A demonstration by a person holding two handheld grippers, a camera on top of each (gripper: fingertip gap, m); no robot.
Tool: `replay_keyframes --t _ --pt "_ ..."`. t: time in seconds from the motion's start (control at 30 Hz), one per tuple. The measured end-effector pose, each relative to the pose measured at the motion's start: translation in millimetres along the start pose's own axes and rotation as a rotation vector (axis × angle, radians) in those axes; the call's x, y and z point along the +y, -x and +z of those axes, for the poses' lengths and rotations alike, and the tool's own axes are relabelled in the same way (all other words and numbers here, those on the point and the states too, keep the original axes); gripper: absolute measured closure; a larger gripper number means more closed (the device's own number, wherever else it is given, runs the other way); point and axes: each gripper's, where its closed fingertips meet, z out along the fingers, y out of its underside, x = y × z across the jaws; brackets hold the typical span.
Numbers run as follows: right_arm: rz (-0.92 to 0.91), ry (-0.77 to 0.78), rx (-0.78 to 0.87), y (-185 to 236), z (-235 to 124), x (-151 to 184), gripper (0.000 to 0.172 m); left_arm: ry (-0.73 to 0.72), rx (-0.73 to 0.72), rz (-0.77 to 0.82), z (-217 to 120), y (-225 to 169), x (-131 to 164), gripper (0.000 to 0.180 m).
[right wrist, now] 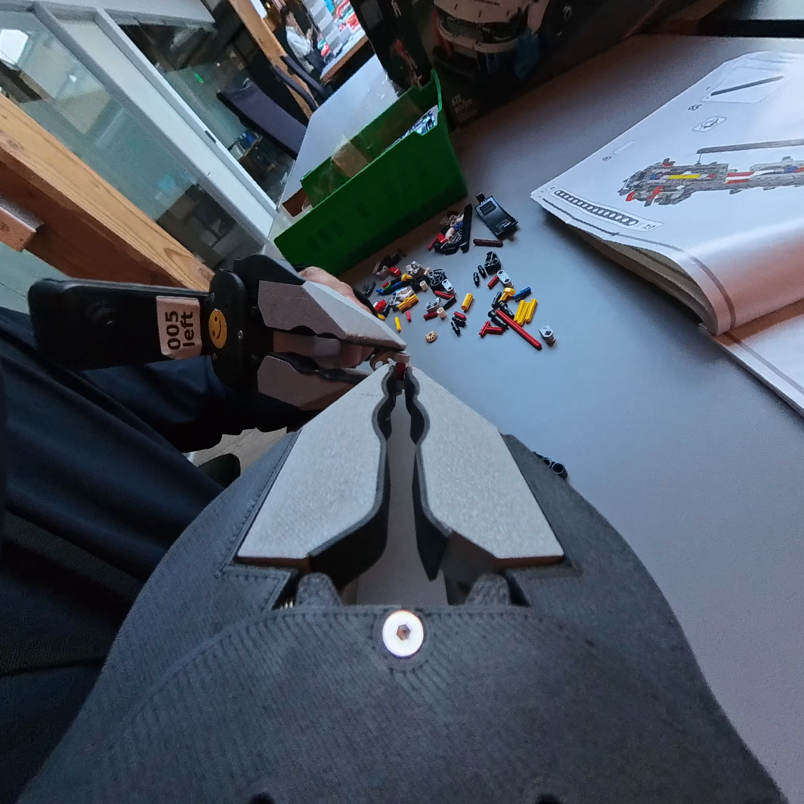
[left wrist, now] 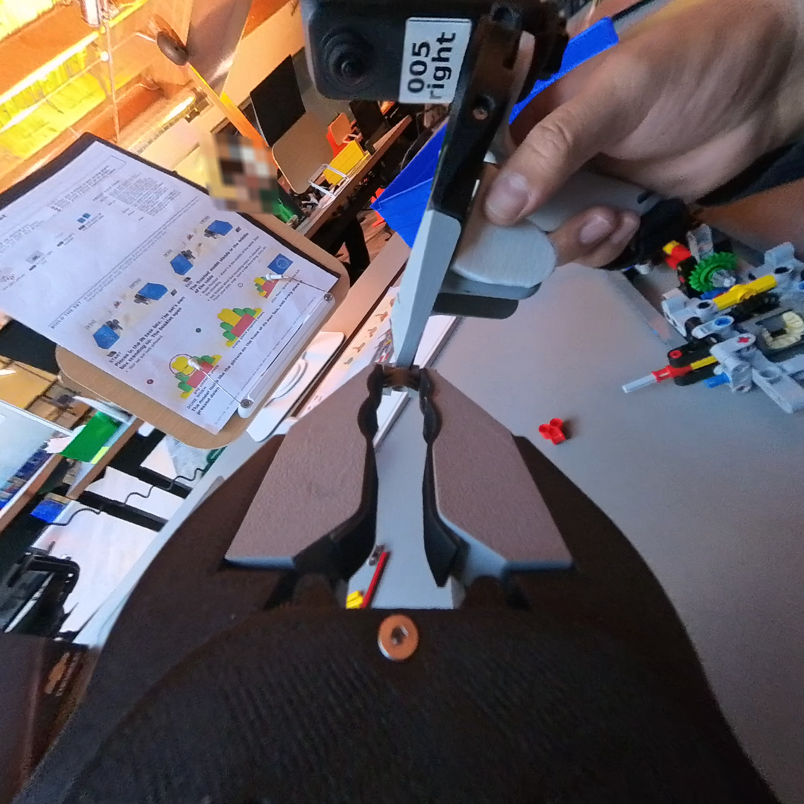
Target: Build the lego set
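Left gripper (left wrist: 399,377): we see it clamped on a small grey piece (left wrist: 393,385), blurred.
Right gripper (right wrist: 400,375): touching it, clamped on a half-hidden red pin (right wrist: 399,372).

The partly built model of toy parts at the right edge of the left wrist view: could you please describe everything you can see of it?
The partly built model is a cluster of plastic building parts, mostly light grey beams with holes, joined with black, yellow, red and blue pieces. A green gear stands near its far end, and a grey axle tipped with red juts out towards the left. It lies flat on the grey table, partly cut off by the picture edge. Neither gripper touches it.
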Motion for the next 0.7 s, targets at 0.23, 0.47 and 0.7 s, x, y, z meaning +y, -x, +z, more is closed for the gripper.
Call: replay_keyframes --t 0.23,0.47,0.7 --pt "0.007 0.107 -0.011 -1 2 6 0.171 0.030 -0.031 0.112 1 -3 3 0.166" --pt "-0.056 -0.047 0.007 4 6 -8 0.172 -0.001 -0.025 -0.132 -3 9 -4 0.167" --pt "0.009 -0.359 -0.008 5 1 -39 0.172 -0.103 0.116 -0.188 -6 -10 -21 0.166"
